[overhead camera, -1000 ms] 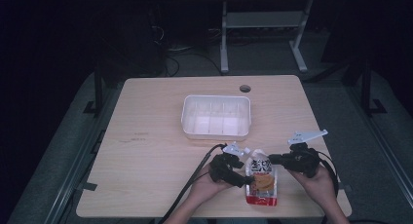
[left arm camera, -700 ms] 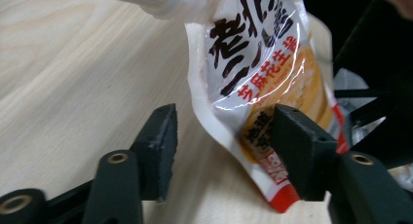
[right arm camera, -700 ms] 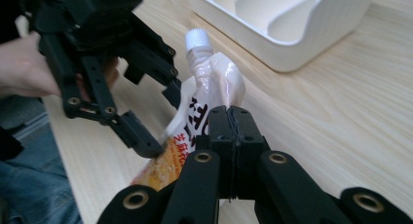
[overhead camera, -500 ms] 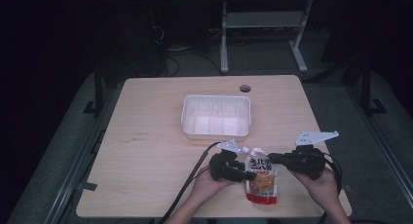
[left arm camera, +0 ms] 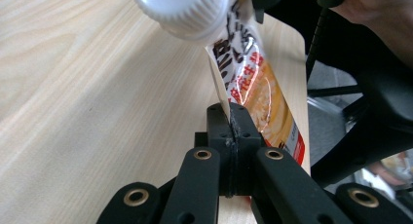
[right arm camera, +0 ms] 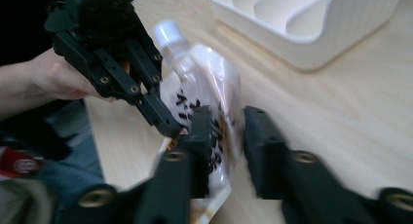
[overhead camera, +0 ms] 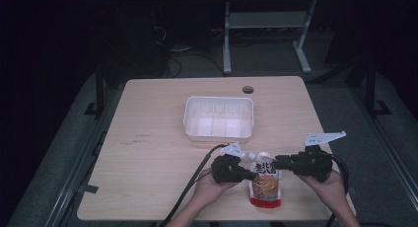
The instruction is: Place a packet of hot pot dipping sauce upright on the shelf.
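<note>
**Left fingers clamped on the pouch, right fingers parted around it**

The left gripper [overhead camera: 245, 174] has its fingers [left arm camera: 233, 136] pressed together on the thin side edge of a spouted pouch [overhead camera: 265, 183], with no gap visible between them in the left gripper view. The pouch's white ribbed cap [left arm camera: 182, 12] sits at the top of that view, partly cut off by the frame.

The right gripper [right arm camera: 221, 136] stands with its fingers moderately apart, and the pouch's opposite edge lies in the gap between them. Whether either finger touches the pouch cannot be told, since the right gripper view is blurred.

In the high view the pouch lies near the front edge of the worktop [overhead camera: 148, 138], between the two grippers, its red and orange lower part toward the person. A white ridged tray [overhead camera: 219, 117] stands farther back, well apart from it.

The printing on the pouch is too small and smeared to read. The person's hands are partly covered by the gripper bodies.
</note>
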`<state>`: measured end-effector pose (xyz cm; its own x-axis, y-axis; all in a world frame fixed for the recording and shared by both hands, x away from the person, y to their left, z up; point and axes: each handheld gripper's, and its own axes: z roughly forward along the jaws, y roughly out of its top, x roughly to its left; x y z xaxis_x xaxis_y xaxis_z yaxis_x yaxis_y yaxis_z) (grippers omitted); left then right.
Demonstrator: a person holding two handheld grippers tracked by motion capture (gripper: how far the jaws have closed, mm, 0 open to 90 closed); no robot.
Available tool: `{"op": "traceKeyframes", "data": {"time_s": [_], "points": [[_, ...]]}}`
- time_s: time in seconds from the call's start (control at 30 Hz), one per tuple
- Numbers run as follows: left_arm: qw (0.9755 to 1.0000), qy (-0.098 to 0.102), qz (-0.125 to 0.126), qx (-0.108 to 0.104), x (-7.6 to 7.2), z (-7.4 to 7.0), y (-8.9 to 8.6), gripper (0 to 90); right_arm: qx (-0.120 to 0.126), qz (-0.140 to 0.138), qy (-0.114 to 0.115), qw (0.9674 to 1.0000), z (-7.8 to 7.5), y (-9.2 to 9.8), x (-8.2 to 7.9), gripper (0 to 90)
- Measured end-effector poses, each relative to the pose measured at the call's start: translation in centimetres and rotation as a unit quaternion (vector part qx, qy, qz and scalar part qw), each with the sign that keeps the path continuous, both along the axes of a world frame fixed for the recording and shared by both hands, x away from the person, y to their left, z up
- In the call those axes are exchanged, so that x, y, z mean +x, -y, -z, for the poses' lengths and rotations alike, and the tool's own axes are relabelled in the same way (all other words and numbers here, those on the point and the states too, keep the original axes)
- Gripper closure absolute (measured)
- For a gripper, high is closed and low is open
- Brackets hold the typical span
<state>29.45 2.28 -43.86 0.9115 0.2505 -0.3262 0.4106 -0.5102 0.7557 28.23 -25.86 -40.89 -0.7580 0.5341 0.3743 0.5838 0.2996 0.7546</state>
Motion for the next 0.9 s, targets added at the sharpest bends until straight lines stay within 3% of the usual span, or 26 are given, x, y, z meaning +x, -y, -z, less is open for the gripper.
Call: {"op": "traceKeyframes", "data": {"time_s": [0.13,0.2,0.23,0.3,0.37,0.4,0.5,0.73,0.9], "points": [[0.9999,0.010,0.002,0.002,-0.2,-0.2,0.1,90.0,-0.001,-0.006,-0.043,0.9990,1.6,0.4,0.8,55.2],[0.9999,0.009,0.007,-0.003,-0.2,-0.3,0.1,90.0,0.006,-0.015,-0.066,0.9977,2.5,0.3,1.1,54.4],[0.9999,0.009,0.007,-0.003,-0.2,-0.3,0.1,90.0,0.006,-0.015,-0.066,0.9977,2.5,0.3,1.1,54.4],[0.9999,0.011,0.008,0.000,-0.2,-0.3,0.2,90.0,0.019,-0.036,-0.085,0.9955,3.0,-0.3,1.4,59.2],[0.9999,0.011,0.008,0.001,-0.1,-0.3,0.1,90.0,0.020,-0.041,-0.082,0.9955,3.0,-0.6,1.4,63.3],[0.9999,0.012,0.009,0.005,-0.1,-0.3,0.1,90.0,0.020,-0.044,-0.067,0.9966,2.5,-0.9,1.4,68.8],[0.9999,0.009,0.008,0.008,0.0,-0.3,-0.1,90.0,0.022,-0.044,-0.059,0.9971,2.2,-1.0,1.3,72.1],[0.9999,0.008,0.006,0.011,0.1,-0.3,-0.2,90.0,0.051,-0.044,-0.025,0.9974,0.4,-1.1,0.7,81.2],[0.9999,0.008,0.008,0.007,0.1,-0.5,-0.5,89.3,0.041,-0.040,-0.014,0.9983,-0.2,-1.3,0.3,87.2]]}}
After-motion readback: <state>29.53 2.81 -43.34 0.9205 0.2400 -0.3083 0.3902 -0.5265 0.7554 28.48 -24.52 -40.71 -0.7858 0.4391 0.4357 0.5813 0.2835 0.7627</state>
